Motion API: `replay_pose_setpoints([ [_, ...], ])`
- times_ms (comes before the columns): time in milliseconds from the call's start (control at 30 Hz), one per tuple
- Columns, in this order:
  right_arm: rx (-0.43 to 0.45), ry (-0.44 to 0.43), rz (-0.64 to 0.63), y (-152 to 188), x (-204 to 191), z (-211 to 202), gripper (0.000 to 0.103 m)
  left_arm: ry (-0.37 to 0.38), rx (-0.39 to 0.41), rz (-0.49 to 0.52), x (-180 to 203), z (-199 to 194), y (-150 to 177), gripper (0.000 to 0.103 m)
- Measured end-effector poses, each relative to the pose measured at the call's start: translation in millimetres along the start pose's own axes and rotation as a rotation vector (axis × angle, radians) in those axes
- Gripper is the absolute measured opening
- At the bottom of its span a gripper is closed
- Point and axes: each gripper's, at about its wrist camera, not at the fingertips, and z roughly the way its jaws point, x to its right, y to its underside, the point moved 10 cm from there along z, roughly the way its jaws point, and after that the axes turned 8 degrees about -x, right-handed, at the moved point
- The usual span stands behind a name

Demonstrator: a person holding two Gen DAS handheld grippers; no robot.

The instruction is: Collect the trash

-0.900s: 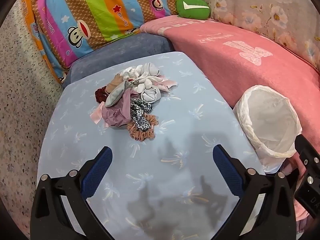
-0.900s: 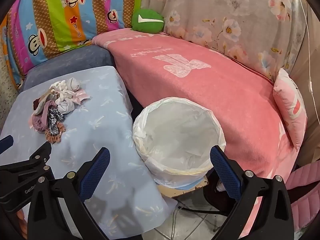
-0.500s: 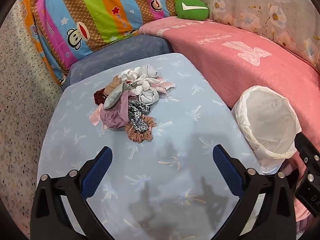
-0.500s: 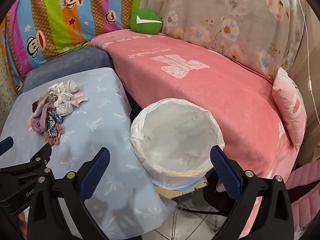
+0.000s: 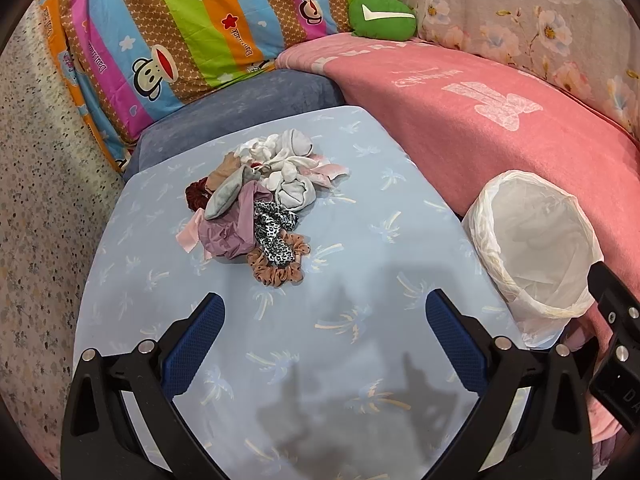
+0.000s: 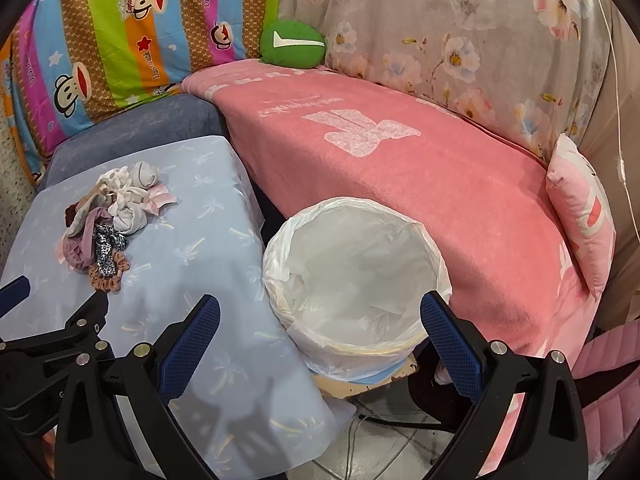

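A pile of trash (image 5: 260,204), crumpled white cloth, mauve paper and several scrunchies, lies on the light blue table (image 5: 360,248). It also shows in the right wrist view (image 6: 112,216). A bin lined with a white bag (image 5: 536,244) stands right of the table, empty inside (image 6: 356,276). My left gripper (image 5: 324,344) is open and empty above the table, short of the pile. My right gripper (image 6: 320,340) is open and empty above the bin's near rim.
A pink-covered sofa (image 6: 420,160) runs behind the bin, with a green cushion (image 6: 292,44) and a pink pillow (image 6: 580,208). A striped cartoon blanket (image 5: 180,28) hangs at the back. A pink chair (image 6: 608,380) is at the lower right.
Both grippers have drifted slightly back, so the pile and bin sit a little lower and farther in view. Both stay open.
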Motion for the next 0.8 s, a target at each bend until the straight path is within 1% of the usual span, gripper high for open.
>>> replay_pose_setpoints([
  [367, 0.003, -0.003, -0.006, -1.7, -1.6, 0.6, 0.098, 0.001, 0.001, 0.003, 2.4, 0.7, -0.3, 0.096],
  [800, -0.004, -0.008, 0.020, -0.3, 4.2, 5.1, 0.098, 0.003, 0.007, 0.000, 0.9, 1.9, -0.8, 0.096],
])
